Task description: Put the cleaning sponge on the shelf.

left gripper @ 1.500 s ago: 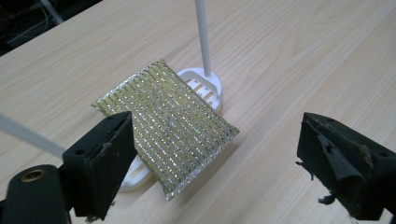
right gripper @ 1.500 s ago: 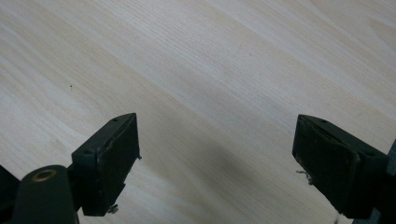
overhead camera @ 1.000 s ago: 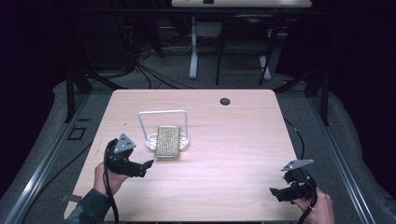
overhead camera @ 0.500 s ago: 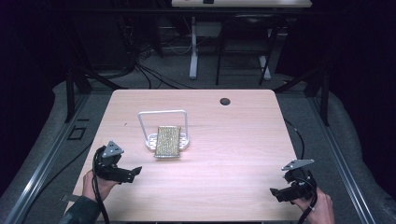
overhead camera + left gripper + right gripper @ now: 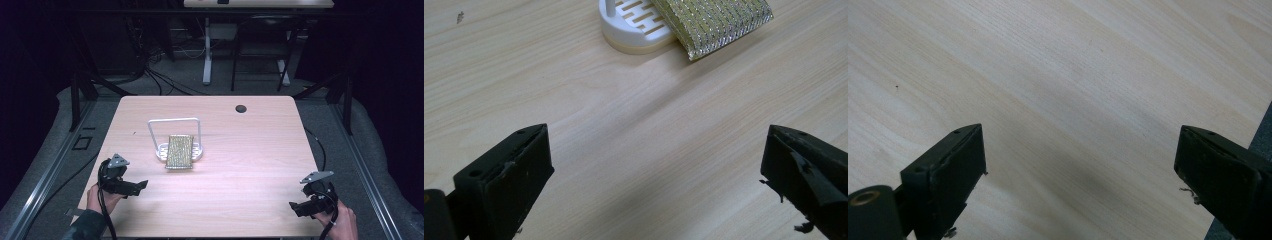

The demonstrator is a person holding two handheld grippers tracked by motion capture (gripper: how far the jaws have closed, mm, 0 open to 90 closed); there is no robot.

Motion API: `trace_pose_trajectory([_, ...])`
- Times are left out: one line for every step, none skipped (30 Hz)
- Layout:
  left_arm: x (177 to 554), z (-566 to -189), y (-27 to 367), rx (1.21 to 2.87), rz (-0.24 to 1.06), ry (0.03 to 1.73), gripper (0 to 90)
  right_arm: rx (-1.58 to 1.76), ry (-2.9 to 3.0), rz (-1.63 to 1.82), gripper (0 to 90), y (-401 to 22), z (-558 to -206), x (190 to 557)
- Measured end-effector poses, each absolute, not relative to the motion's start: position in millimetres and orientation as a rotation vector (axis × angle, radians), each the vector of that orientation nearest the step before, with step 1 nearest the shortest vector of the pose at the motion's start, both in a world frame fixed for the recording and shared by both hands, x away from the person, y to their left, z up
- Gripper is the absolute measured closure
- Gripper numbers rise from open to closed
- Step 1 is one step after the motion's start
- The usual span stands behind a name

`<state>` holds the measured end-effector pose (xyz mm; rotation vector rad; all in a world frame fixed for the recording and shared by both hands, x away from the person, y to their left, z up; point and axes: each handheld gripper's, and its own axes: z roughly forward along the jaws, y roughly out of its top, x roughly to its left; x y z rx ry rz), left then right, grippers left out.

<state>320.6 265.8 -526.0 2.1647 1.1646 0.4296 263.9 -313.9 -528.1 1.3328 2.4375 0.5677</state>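
left gripper view, sponge beyond spread jaws

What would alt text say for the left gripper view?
Two black jaws stand wide apart over a pale wooden table, holding nothing. Beyond them, a glittery gold sponge leans on a white slotted rack.

Glittery gold sponge I'd just reach, lying flat, overhanging the front of its white slotted holder.

Glittery gold woven sponge; white slotted rack; pale woodgrain table.
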Motion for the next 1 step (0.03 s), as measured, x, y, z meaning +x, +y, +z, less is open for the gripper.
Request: trace_pose_trajectory([320.9, -525.9, 264.8, 2.166, 0.424, 1.167, 0.0, 1.342, 2.439, 0.563, 6.3, -314.6, -528.2, 263.1])
